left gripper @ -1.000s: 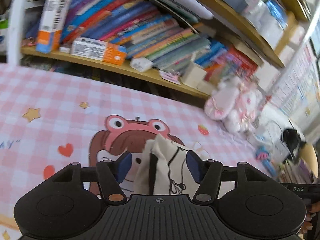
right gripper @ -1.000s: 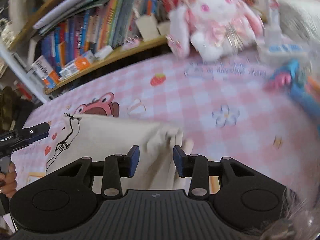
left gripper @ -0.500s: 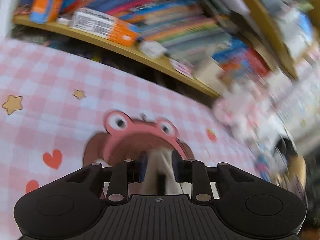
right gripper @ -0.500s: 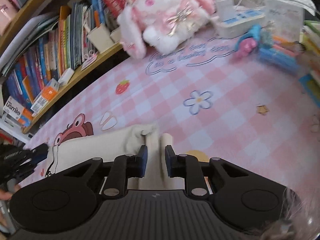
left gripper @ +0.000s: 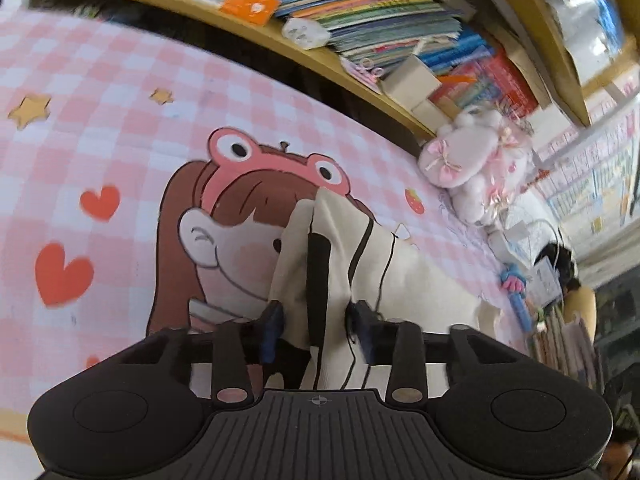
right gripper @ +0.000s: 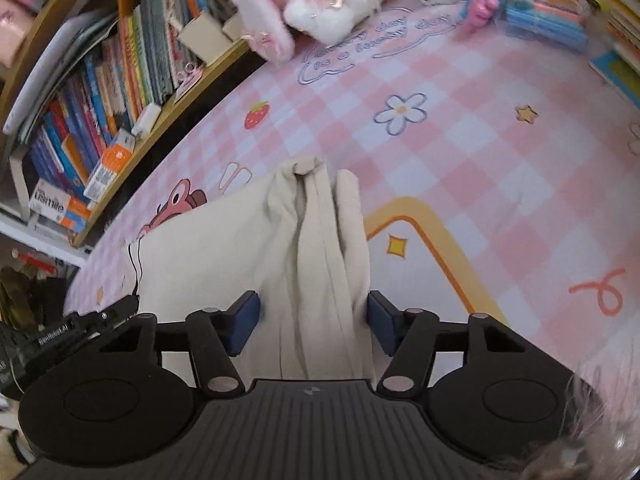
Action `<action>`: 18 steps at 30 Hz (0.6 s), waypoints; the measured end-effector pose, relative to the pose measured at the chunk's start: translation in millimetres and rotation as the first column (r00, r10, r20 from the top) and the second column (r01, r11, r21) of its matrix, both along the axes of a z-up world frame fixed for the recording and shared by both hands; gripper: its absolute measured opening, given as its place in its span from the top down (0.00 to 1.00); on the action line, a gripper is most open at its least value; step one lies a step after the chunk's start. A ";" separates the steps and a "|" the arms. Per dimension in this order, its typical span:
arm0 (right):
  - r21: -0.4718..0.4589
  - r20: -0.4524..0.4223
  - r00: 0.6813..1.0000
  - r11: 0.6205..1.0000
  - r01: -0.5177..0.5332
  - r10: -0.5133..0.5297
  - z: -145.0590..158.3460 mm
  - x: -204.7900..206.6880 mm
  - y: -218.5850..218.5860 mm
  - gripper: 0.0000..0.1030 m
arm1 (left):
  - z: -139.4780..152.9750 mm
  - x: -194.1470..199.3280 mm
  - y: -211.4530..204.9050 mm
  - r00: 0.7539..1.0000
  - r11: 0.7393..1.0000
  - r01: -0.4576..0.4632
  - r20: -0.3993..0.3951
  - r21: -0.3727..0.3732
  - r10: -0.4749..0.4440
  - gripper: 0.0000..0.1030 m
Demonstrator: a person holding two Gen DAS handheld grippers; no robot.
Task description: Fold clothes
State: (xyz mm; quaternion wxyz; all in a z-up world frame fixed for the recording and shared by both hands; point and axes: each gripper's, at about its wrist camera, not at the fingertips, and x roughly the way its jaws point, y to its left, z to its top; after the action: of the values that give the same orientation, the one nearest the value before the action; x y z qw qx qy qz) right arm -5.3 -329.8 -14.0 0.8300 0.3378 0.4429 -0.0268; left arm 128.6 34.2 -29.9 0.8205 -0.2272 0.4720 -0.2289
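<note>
The cream garment point(right gripper: 320, 248) has come down onto the table point(right gripper: 480, 160) — my right claw point(right gripper: 314, 322) opening off it, my left claw point(left gripper: 318, 330) closing on its striped corner.

A shelf box point(right gripper: 54, 208) reads "usmile"; other print stays illegible.

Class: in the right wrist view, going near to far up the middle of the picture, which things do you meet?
Black right gripper → bunched cream cloth garment → pink checked table mat → white and pink plush rabbit.
</note>
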 end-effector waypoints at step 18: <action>-0.129 0.052 0.978 0.973 -0.192 0.200 12.1 -4.0 -8.9 0.71 | 16.8 -59.9 -4.4 0.999 0.999 -0.043 0.023 0.014 0.043 0.83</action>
State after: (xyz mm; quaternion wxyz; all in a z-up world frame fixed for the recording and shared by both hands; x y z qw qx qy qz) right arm -9.2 -338.7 -1.9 0.8619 0.2411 0.4444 0.0391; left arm 68.7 29.8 -13.0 0.8322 -0.2287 0.4592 -0.2105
